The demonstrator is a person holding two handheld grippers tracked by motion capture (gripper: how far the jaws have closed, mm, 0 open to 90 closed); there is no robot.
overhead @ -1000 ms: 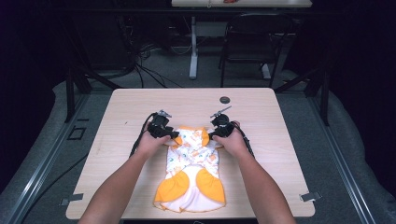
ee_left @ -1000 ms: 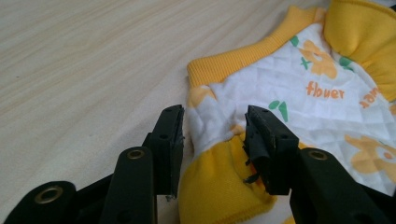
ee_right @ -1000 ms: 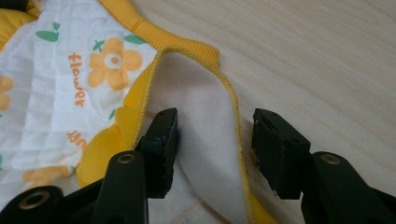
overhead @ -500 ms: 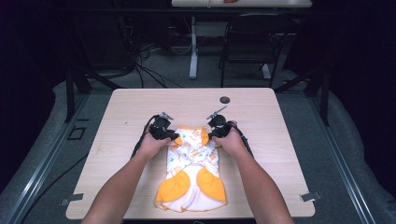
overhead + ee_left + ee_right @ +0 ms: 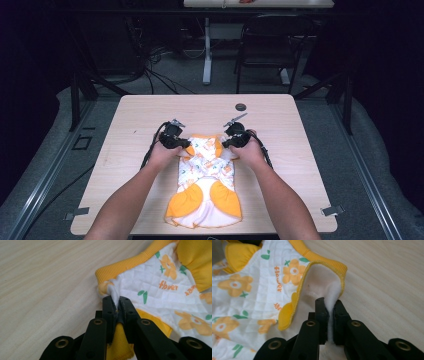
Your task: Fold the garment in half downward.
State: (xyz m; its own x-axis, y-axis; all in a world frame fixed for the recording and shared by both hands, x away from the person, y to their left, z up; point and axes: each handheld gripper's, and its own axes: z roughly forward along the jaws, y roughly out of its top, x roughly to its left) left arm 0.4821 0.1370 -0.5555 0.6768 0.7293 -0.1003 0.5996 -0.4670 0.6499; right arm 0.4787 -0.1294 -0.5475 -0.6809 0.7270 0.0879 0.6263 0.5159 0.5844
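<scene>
A small white quilted garment [image 5: 205, 175] with orange flowers and yellow trim lies flat on the wooden table [image 5: 280, 130], collar end away from me. My left gripper [image 5: 184, 144] is at its far left corner; its jaws have just been closing and now pinch the white fabric [image 5: 113, 293] below the yellow ribbed collar [image 5: 125, 265]. My right gripper [image 5: 226, 143] is at the far right corner; its jaws have also just been closing and clamp the fleecy inner layer [image 5: 330, 300] under the turned-up yellow edge [image 5: 329, 263].
A small dark round disc [image 5: 241, 106] lies on the table beyond the right gripper. Bare tabletop surrounds the garment on both sides. A chair [image 5: 265, 45] and desk legs stand on the floor behind the table.
Both hands have stayed at the garment's far corners. The two grippers sit slightly closer in against the collar than a second ago.
</scene>
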